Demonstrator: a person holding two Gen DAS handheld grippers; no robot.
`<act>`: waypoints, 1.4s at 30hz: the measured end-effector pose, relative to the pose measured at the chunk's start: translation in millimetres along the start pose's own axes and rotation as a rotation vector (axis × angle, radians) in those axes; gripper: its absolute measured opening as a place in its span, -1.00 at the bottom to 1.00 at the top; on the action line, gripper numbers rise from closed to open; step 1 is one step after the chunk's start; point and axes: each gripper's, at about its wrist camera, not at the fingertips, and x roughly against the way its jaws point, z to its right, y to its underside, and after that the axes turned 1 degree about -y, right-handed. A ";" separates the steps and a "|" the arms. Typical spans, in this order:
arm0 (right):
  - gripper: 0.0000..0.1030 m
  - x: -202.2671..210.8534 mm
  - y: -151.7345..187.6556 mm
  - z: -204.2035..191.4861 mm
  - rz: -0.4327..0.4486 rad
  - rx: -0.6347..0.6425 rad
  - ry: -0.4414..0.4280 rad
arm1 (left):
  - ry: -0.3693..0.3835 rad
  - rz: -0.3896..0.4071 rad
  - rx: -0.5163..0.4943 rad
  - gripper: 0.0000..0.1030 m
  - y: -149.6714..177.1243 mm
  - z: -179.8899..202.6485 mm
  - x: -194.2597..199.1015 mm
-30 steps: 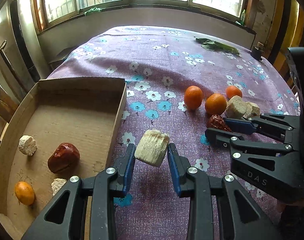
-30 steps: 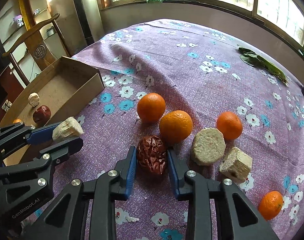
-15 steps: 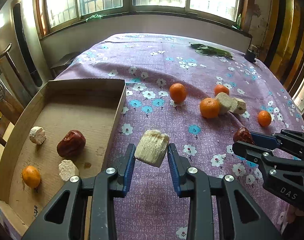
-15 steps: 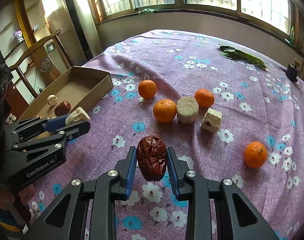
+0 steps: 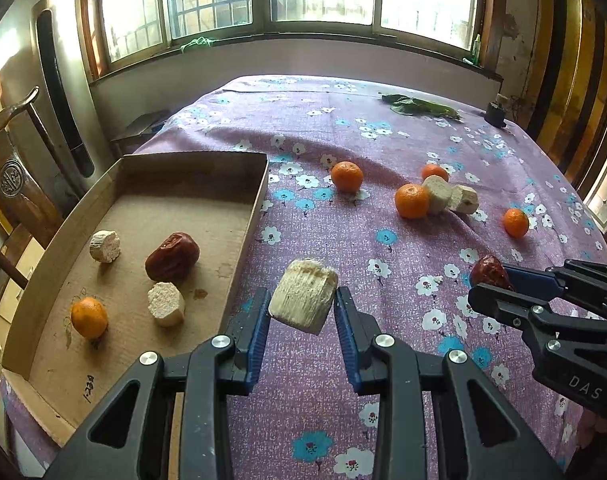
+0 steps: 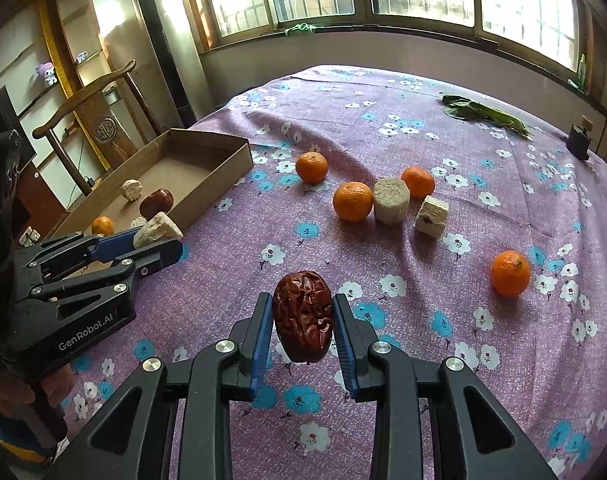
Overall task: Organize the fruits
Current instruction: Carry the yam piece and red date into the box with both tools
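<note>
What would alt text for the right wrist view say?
A handheld tool grips a wrinkled red date above a purple flowered tablecloth. Beyond lie four oranges and two pale chunks; at left, a second tool holds another chunk near a cardboard box.

Cardboard box (image 5: 259, 200) near corner behind left gripper, small dark bottle (image 6: 579, 140) too small to identify
</note>
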 end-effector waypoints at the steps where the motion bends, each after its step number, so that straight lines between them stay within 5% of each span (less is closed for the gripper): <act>1: -0.37 0.6 -0.4 -3.1 -0.001 0.007 -0.002 | -0.002 0.002 0.004 -0.39 1.0 -2.4 1.9; 22: -0.37 -7.5 -23.7 -81.2 0.001 0.167 -0.075 | -0.083 0.043 0.083 -0.39 10.5 -63.9 31.2; 42: -0.36 -61.6 -45.4 -167.1 -0.075 0.325 -0.188 | -0.163 -0.007 0.194 -0.39 41.9 -144.8 34.1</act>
